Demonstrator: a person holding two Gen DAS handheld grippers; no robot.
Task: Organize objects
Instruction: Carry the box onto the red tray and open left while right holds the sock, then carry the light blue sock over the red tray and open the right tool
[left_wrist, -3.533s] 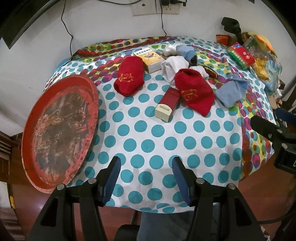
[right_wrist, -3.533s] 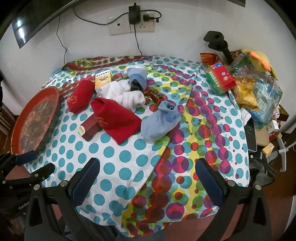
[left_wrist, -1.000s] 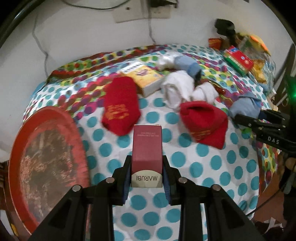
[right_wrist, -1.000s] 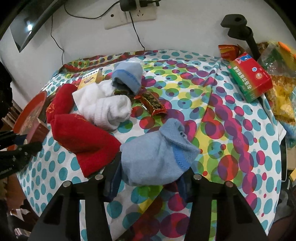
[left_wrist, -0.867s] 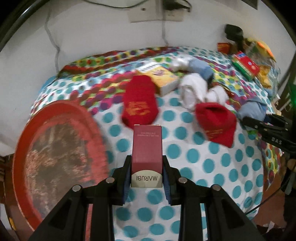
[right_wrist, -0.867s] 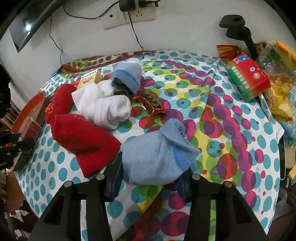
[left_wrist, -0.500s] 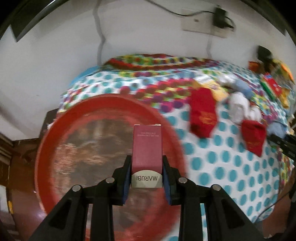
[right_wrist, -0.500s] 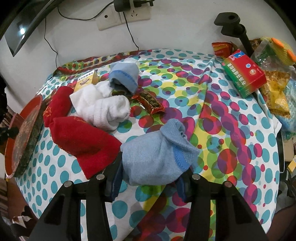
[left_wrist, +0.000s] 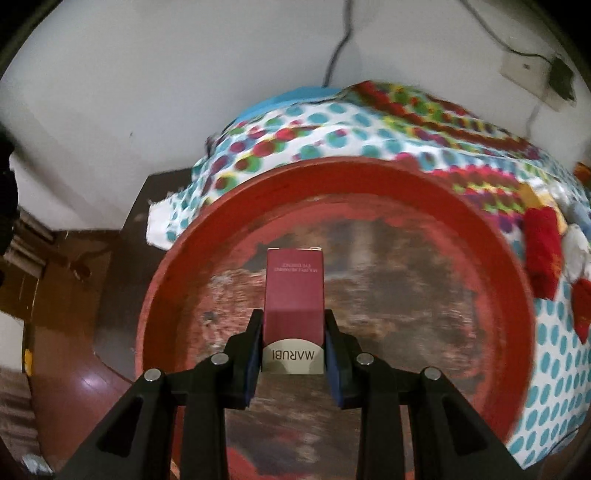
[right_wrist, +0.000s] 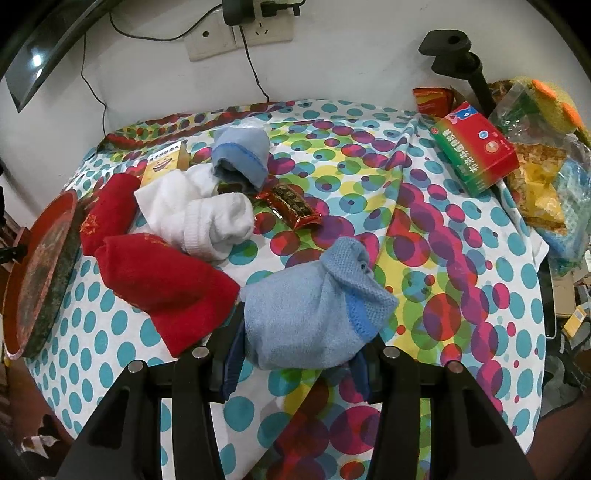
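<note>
My left gripper (left_wrist: 294, 334) is shut on a dark red MARUBI box (left_wrist: 294, 291) and holds it over the round red tray (left_wrist: 491, 258). The tray also shows at the far left of the right wrist view (right_wrist: 40, 266). My right gripper (right_wrist: 295, 347) is shut on a light blue sock (right_wrist: 314, 317) at the near middle of the dotted tablecloth (right_wrist: 443, 295). Two red socks (right_wrist: 162, 280), a white sock pair (right_wrist: 199, 214) and a second blue sock (right_wrist: 242, 151) lie to its left and behind it.
A dark snack bar (right_wrist: 291, 205) lies behind the held sock. A yellow box (right_wrist: 166, 164) is at the back left. A red and green box (right_wrist: 474, 147), snack bags (right_wrist: 543, 192) and a black stand (right_wrist: 458, 55) crowd the back right. The wall is close behind.
My left gripper has carried the red box further left, so it now hangs over the middle of the tray. My right gripper has barely moved and still grips the blue sock.
</note>
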